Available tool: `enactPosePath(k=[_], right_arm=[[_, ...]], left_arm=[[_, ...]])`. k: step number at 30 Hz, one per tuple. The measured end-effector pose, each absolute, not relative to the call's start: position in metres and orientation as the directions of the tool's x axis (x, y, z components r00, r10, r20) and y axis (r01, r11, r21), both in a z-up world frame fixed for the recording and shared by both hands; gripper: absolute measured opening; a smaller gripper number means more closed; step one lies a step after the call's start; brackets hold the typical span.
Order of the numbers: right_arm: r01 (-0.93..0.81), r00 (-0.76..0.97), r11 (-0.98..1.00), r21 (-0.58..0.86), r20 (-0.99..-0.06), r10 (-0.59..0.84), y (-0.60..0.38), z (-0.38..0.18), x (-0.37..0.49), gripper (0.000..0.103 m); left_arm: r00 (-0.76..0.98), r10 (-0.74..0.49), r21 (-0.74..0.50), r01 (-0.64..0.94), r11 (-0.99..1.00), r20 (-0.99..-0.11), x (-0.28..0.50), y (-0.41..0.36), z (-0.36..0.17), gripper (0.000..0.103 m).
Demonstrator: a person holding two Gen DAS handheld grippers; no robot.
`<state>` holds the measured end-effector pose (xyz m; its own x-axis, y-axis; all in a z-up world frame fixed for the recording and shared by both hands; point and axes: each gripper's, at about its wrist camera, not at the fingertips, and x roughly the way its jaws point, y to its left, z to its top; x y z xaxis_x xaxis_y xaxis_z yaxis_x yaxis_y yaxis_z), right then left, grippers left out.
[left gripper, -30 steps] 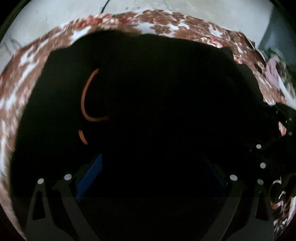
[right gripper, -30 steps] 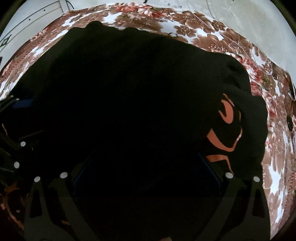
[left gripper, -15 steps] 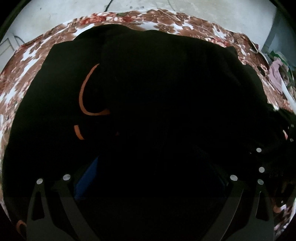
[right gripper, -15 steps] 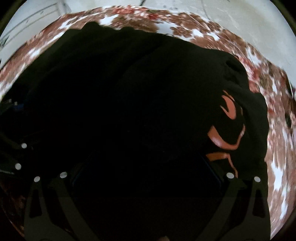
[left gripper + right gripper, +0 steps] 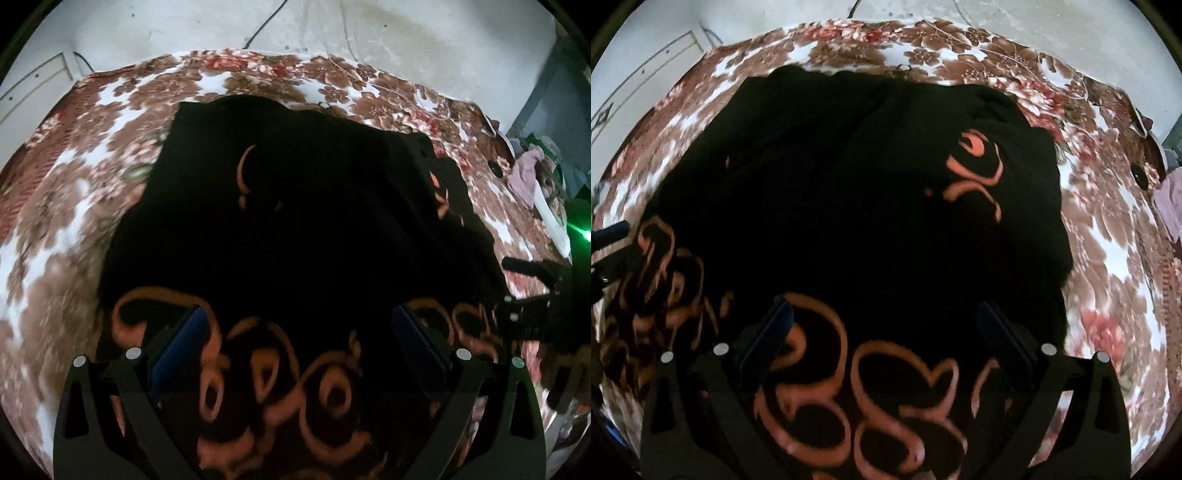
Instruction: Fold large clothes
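A bed covered by a floral blanket [image 5: 122, 122] is seen, and on it a black garment [image 5: 295, 229] with orange lettering is spread, already doubled over at least once; further folds appear to remain. The left claw [image 5: 297, 332] and the right claw [image 5: 882, 325] are held wide apart above the near edge, with nothing gripped. Compared with a second ago, both claws have been drawn back and the lettering near them uncovered.
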<state>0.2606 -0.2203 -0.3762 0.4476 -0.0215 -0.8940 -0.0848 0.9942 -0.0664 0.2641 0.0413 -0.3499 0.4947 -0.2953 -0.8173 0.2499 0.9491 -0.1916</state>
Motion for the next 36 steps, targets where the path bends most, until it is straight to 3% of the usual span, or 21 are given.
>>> enactPosePath(k=[16, 25, 31, 36], right_arm=[[-0.069, 0.396, 0.994, -0.089, -0.916, -0.055, -0.268, -0.36, 0.108, 0.098], [0.193, 0.196, 0.981, -0.008, -0.979, -0.047, -0.339, -0.431, 0.026, 0.098], [0.352, 0.184, 0.931, 0.1, -0.982, 0.037, -0.364, -0.443, 0.013, 0.098], [0.387, 0.229, 0.91, 0.15, -0.971, 0.063, -0.373, -0.444, 0.012, 0.098]], left_arm=[[0.418, -0.111, -0.144, -0.047, 0.989, -0.901, 0.107, 0.175, -0.348, 0.097], [0.368, -0.13, -0.163, -0.058, 0.985, -0.921, 0.086, 0.229, -0.389, 0.097], [0.376, -0.199, -0.216, -0.004, 0.976, -0.905, 0.107, 0.223, -0.392, 0.097], [0.38, -0.265, -0.287, -0.002, 0.958, -0.887, 0.13, 0.222, -0.402, 0.097]])
